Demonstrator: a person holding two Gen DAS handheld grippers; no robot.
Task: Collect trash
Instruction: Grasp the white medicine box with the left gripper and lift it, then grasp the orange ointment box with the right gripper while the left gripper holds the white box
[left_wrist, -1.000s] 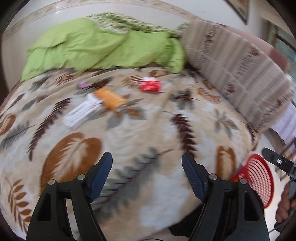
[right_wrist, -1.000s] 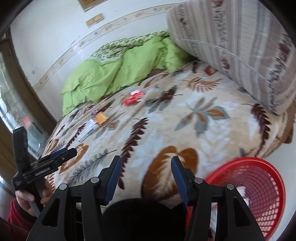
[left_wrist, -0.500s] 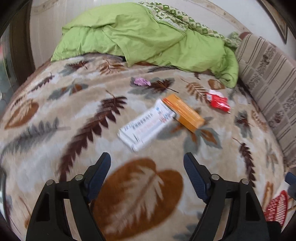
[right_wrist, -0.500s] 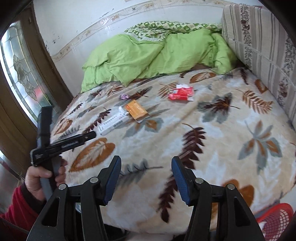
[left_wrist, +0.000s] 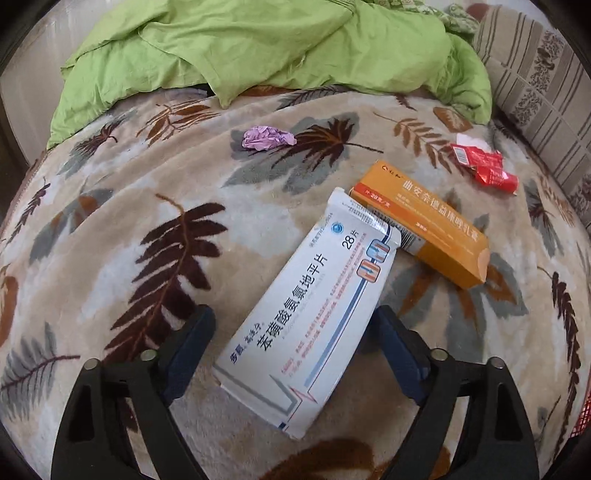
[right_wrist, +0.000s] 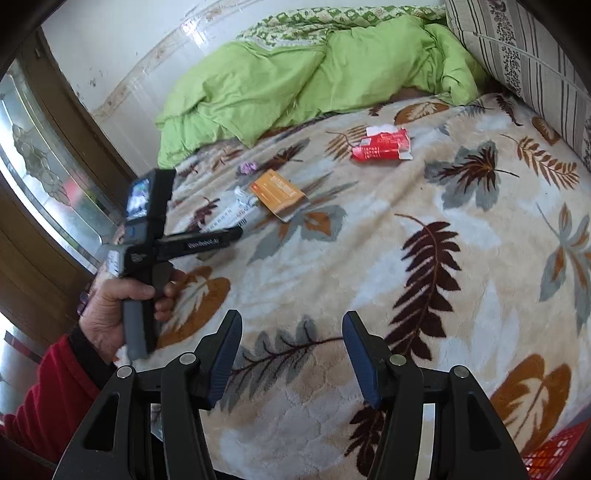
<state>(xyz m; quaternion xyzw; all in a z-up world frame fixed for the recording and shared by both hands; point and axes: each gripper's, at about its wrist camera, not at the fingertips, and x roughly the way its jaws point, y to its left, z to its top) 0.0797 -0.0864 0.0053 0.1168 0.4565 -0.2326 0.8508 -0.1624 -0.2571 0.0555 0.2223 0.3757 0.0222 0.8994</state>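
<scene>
A white medicine box (left_wrist: 314, 314) lies on the leaf-patterned blanket, its near end between the open jaws of my left gripper (left_wrist: 293, 339), untouched as far as I can see. An orange box (left_wrist: 424, 229) lies against its far end. A red crumpled wrapper (left_wrist: 484, 166) and a purple paper wad (left_wrist: 267, 137) lie farther back. In the right wrist view the white box (right_wrist: 232, 214), orange box (right_wrist: 279, 194), red wrapper (right_wrist: 384, 147) and purple wad (right_wrist: 248, 168) show, with the left gripper (right_wrist: 236, 233) at the white box. My right gripper (right_wrist: 291, 358) is open and empty above the blanket.
A green duvet (left_wrist: 258, 48) is heaped at the far side of the bed. A striped cushion (right_wrist: 524, 62) lines the right side. A red basket (right_wrist: 554, 454) stands at the bed's near right corner. A door with glass (right_wrist: 44, 173) is on the left.
My left gripper has moved forward and down over the bed until the white box lies between its open jaws. The right gripper's view has shifted only a little.
</scene>
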